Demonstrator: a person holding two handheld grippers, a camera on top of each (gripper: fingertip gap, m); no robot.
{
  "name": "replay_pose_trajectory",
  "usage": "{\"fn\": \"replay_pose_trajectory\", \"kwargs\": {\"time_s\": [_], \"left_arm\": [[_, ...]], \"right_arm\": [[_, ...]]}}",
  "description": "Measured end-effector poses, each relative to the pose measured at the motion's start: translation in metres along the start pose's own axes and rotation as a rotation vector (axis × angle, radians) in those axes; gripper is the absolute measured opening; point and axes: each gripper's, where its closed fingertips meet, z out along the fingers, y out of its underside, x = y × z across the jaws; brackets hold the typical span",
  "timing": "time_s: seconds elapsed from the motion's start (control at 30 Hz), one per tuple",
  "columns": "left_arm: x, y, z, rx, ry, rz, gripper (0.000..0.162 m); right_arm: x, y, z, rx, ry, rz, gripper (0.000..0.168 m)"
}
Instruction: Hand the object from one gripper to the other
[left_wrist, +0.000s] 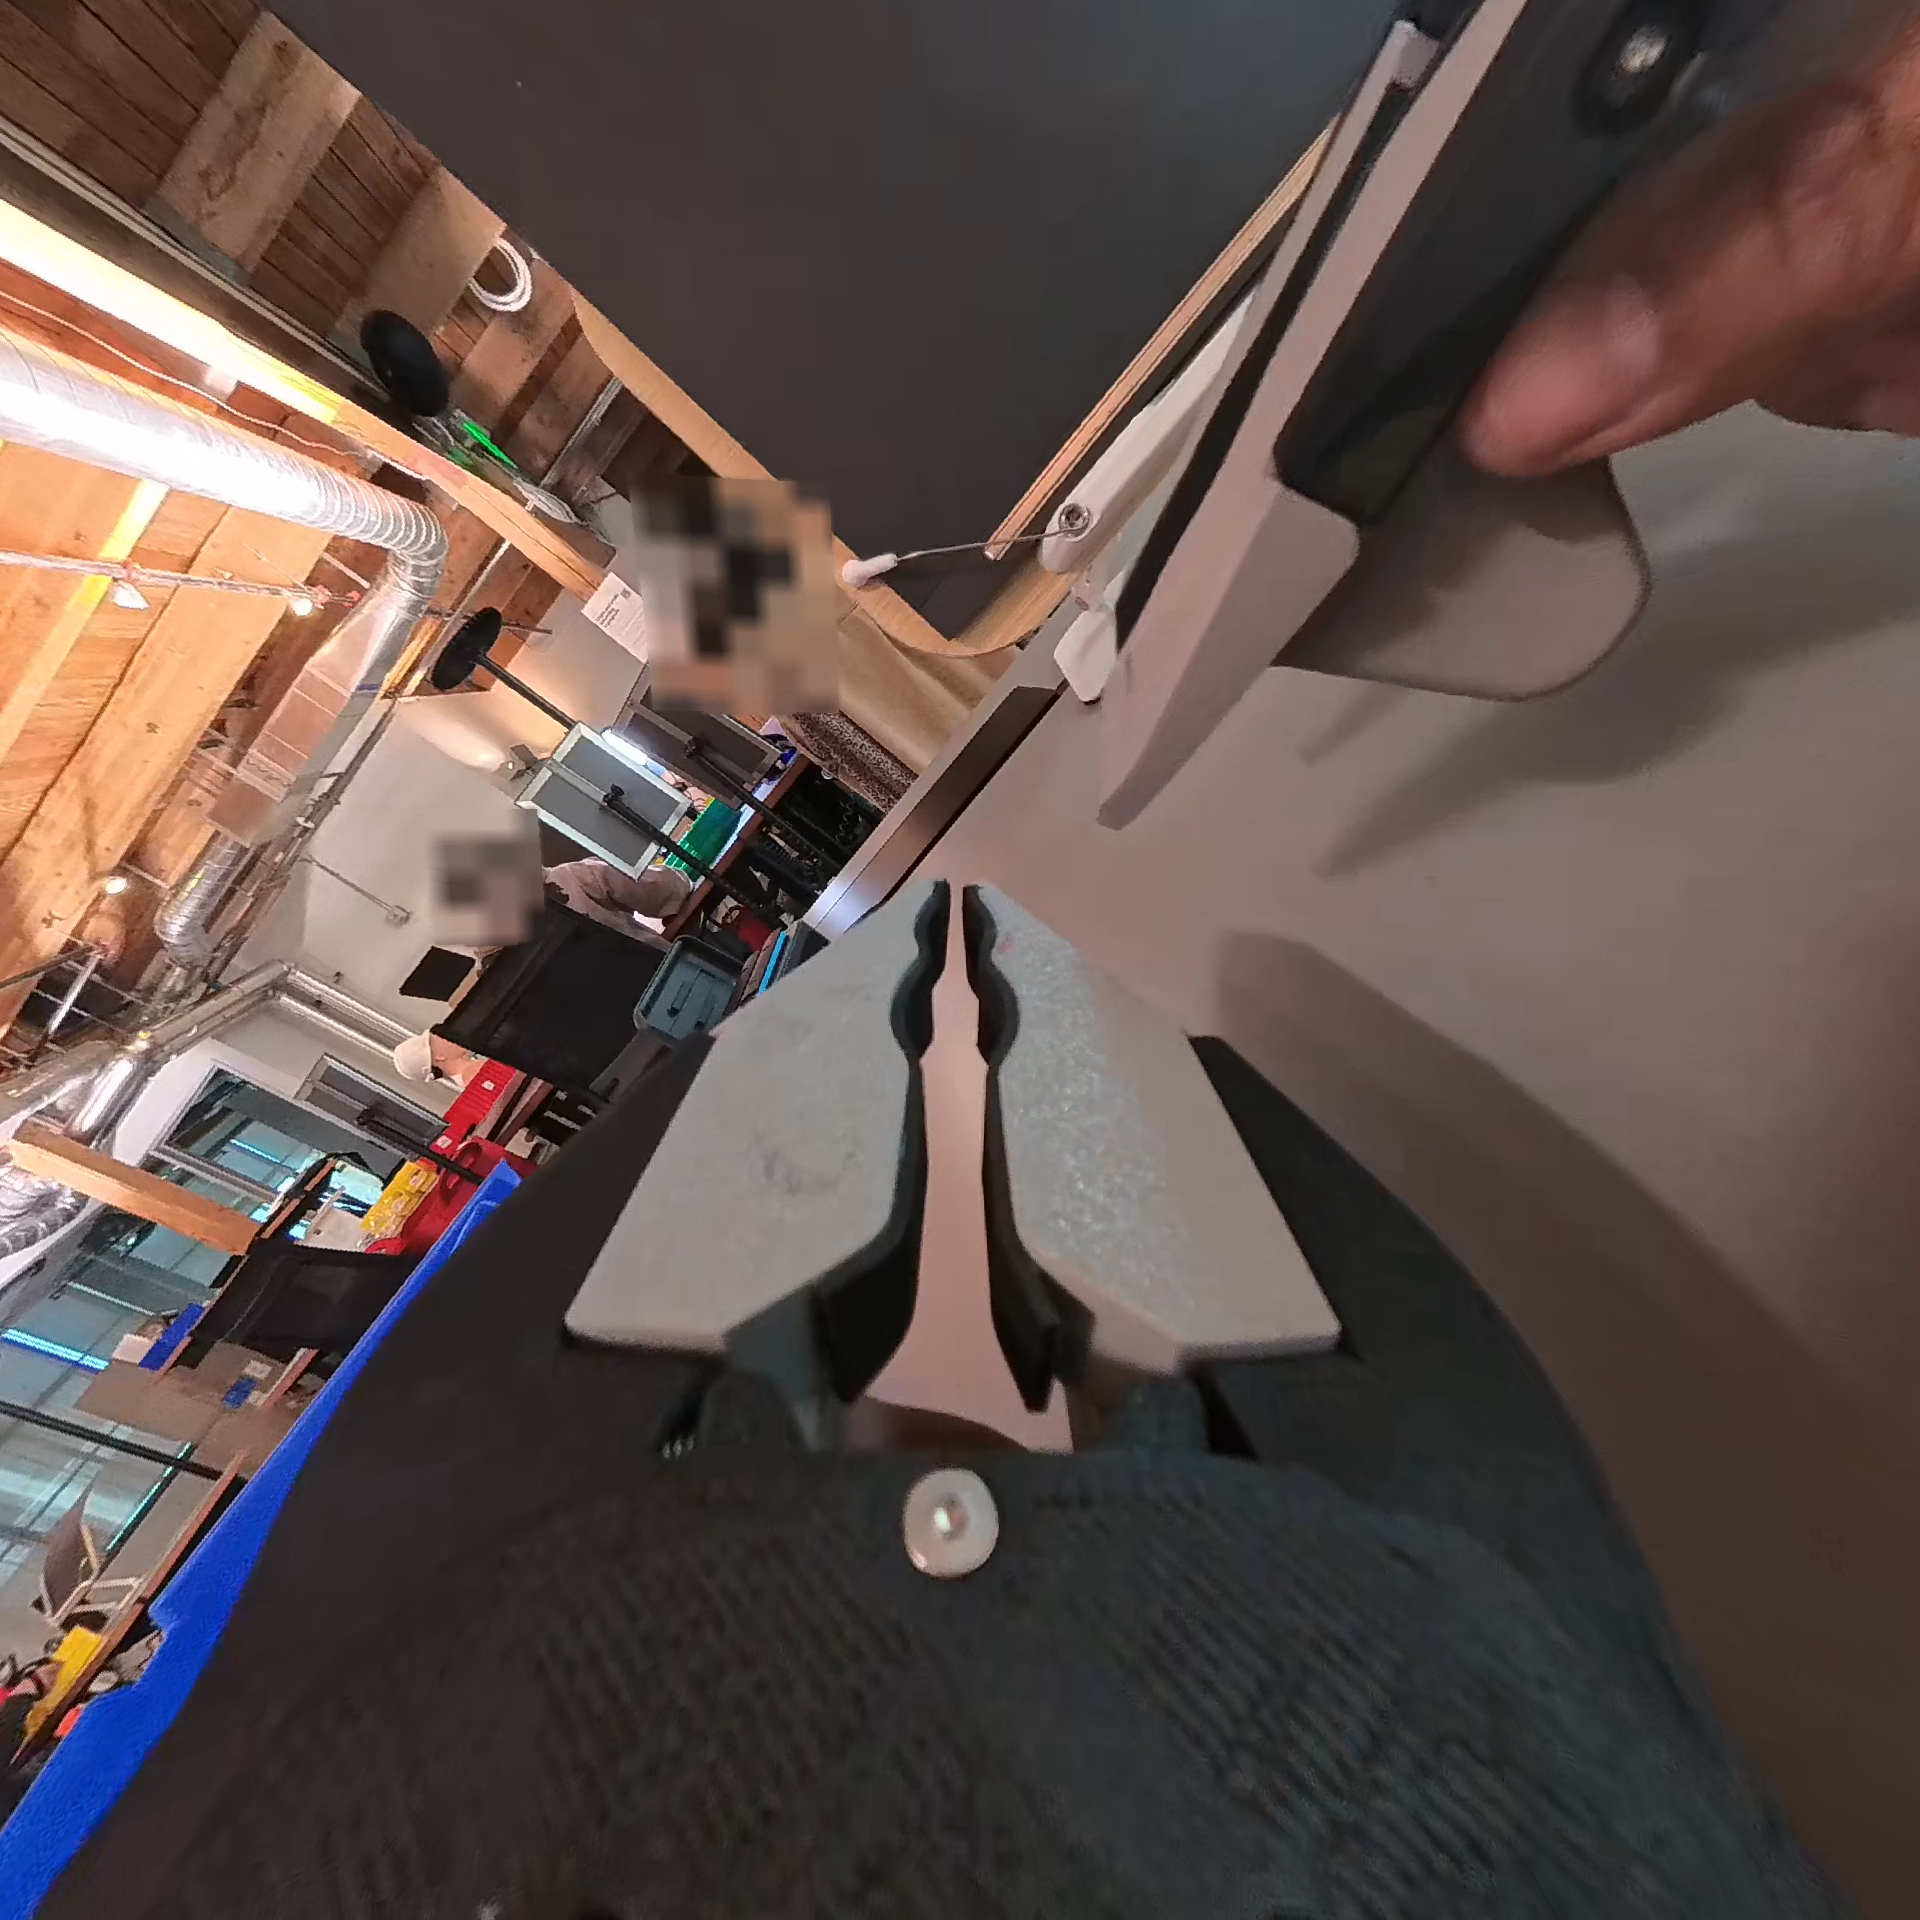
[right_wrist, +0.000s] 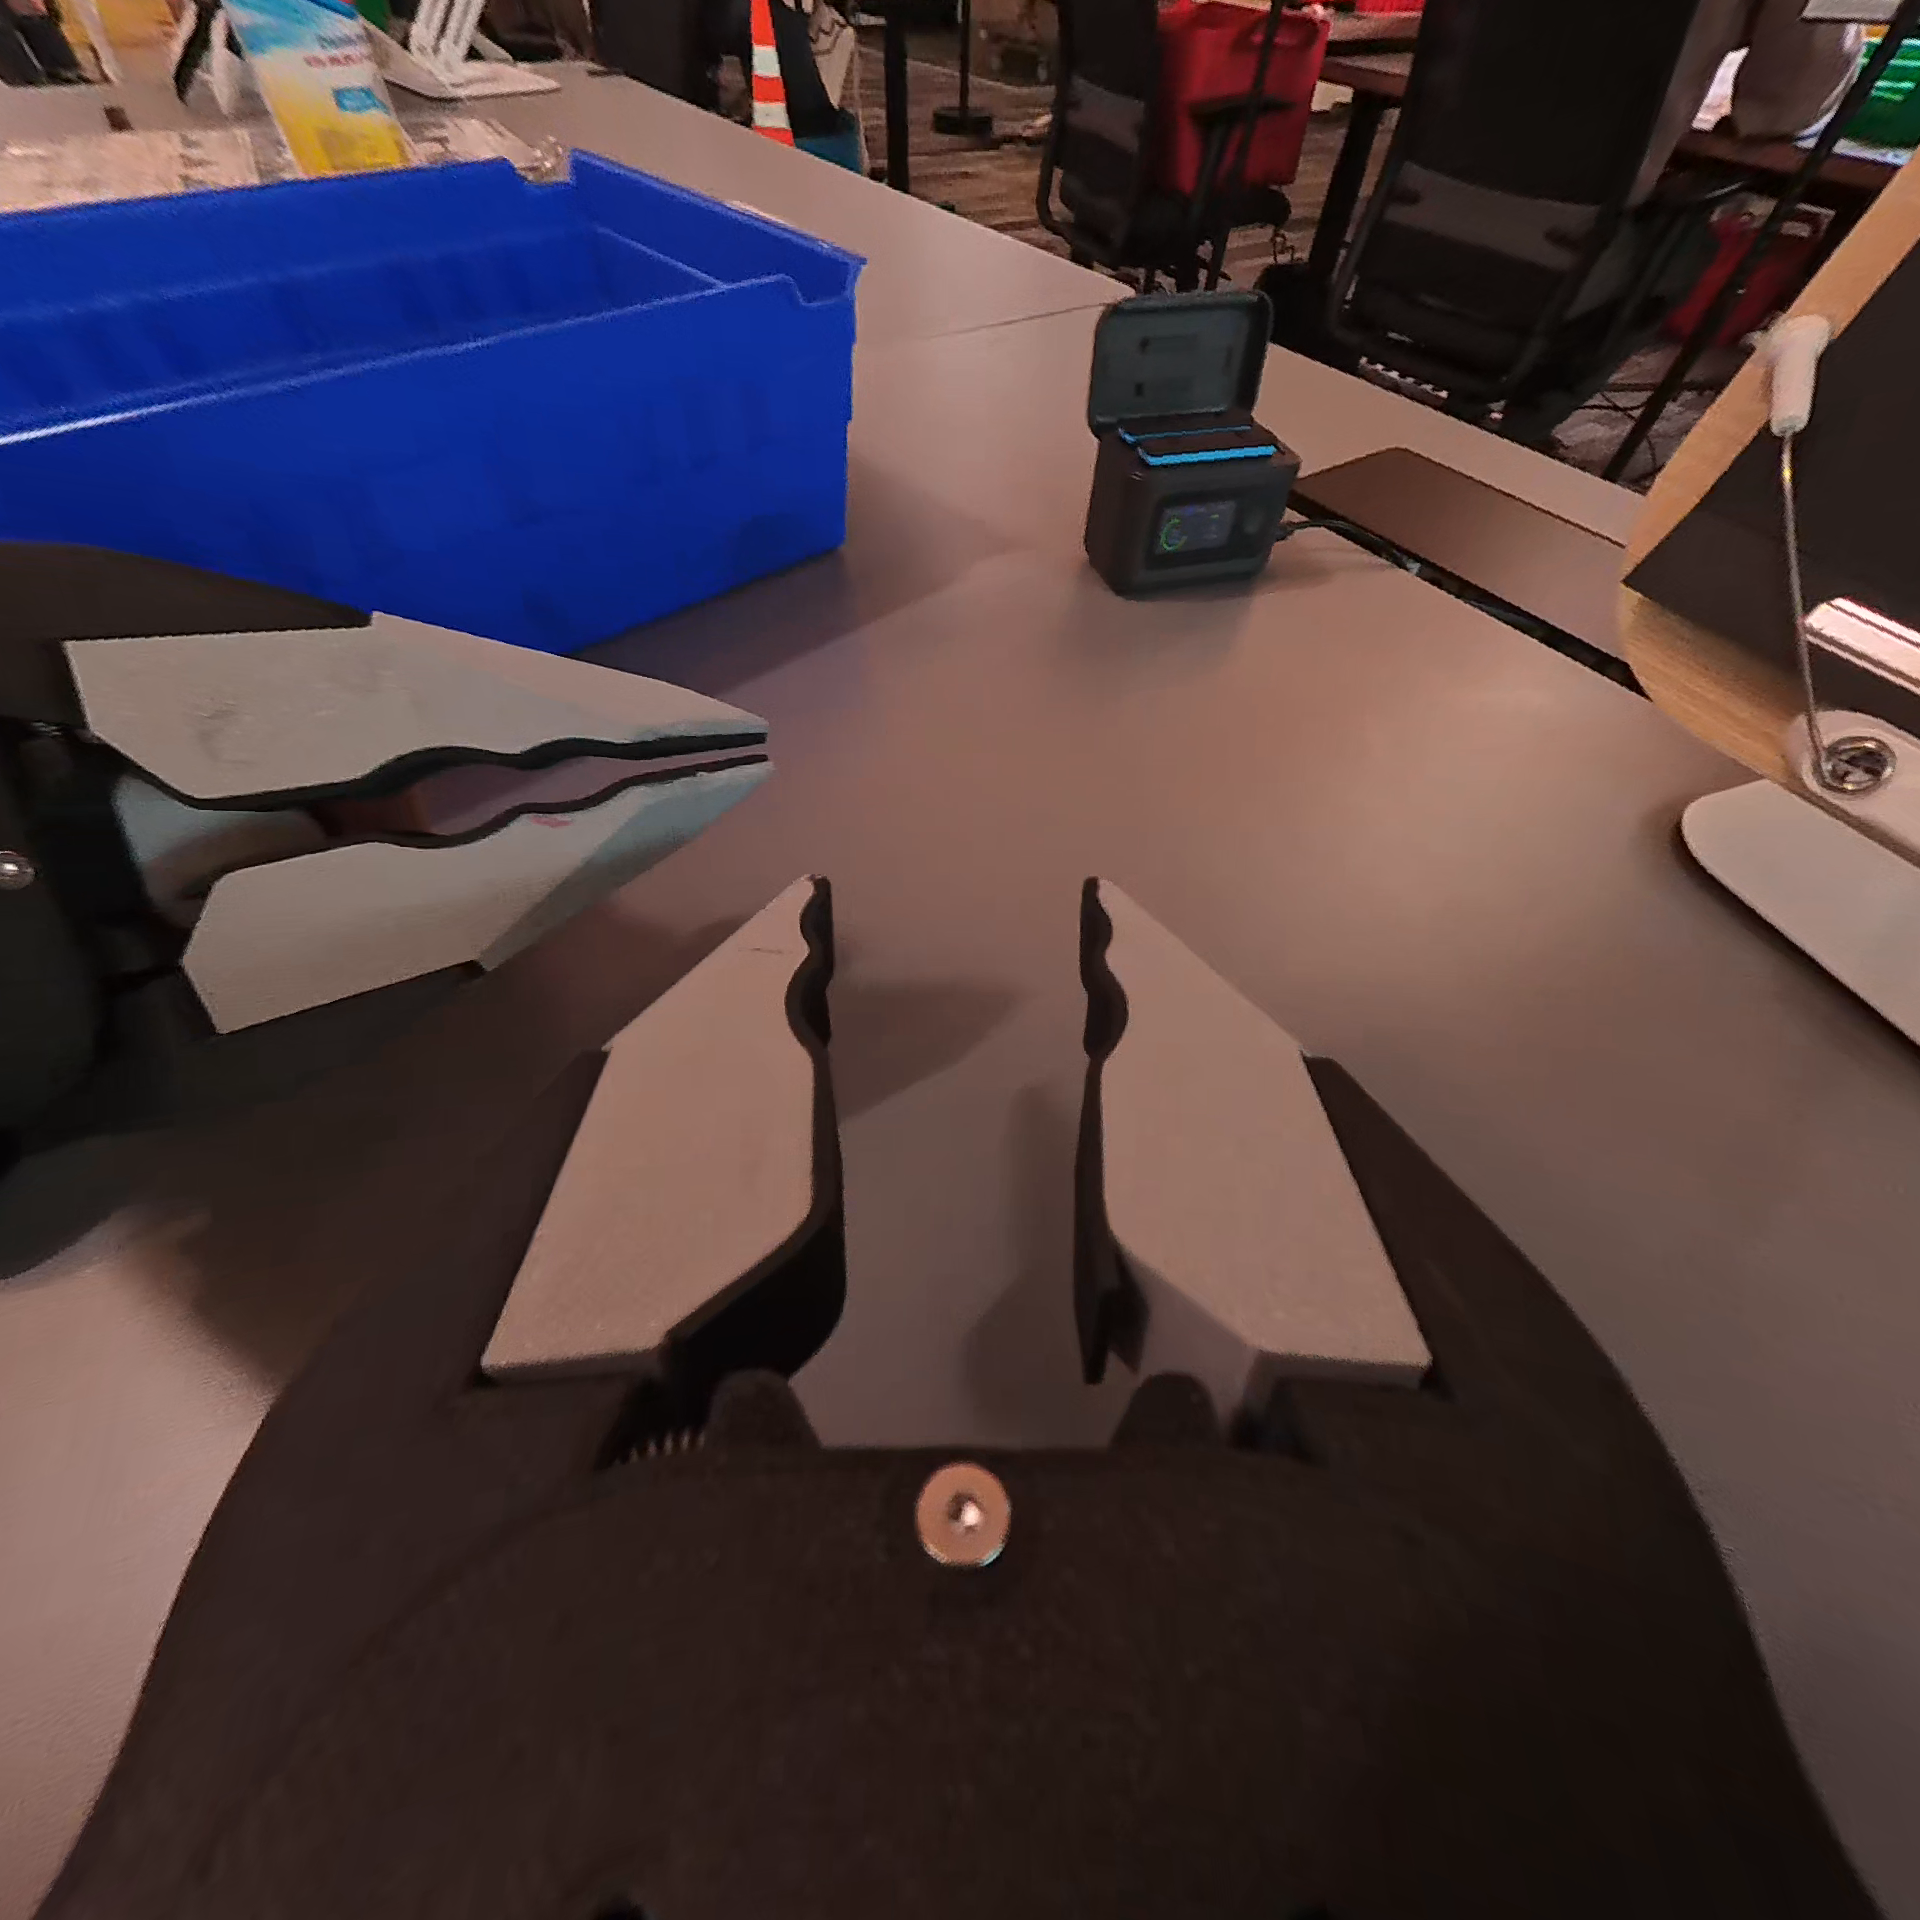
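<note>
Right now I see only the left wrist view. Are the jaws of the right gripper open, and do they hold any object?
Observer: The right gripper has its jaws open, with only the bare grey table showing between them.
Operator: In my view there is only a blue edge. What is it?
Observer: It is a blue plastic bin standing on the table beyond the left gripper. The part of its inside that shows holds nothing.
Operator: How does my gripper lie relative to the right one?
Observer: It comes in from the right gripper's left side, pointing across in front of the open jaws.
</note>
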Motion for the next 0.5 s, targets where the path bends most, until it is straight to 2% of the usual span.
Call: {"fn": "replay_pose_trajectory", "kwargs": {"time_s": [0.2, 0.3, 0.33, 0.4, 0.5], "left_arm": [[0.013, 0.0, -0.014, -0.084, 0.007, 0.013, 0.002], [0.028, 0.003, -0.031, -0.163, 0.072, 0.016, 0.006], [0.035, 0.009, -0.039, -0.229, 0.14, -0.037, 0.008], [0.032, 0.012, -0.057, -0.327, 0.23, -0.251, 0.013], [-0.02, -0.009, -0.086, -0.29, 0.273, -0.503, 0.022]], "right_arm": [[-0.009, 0.002, -0.007, 0.013, -0.041, 0.021, 0.045], [-0.008, 0.002, -0.012, 0.027, -0.04, 0.034, 0.044], [-0.007, 0.002, -0.012, 0.027, -0.037, 0.037, 0.044], [-0.005, 0.002, -0.014, 0.031, -0.023, 0.031, 0.044], [-0.005, 0.001, -0.016, 0.036, -0.019, 0.028, 0.044]]}}
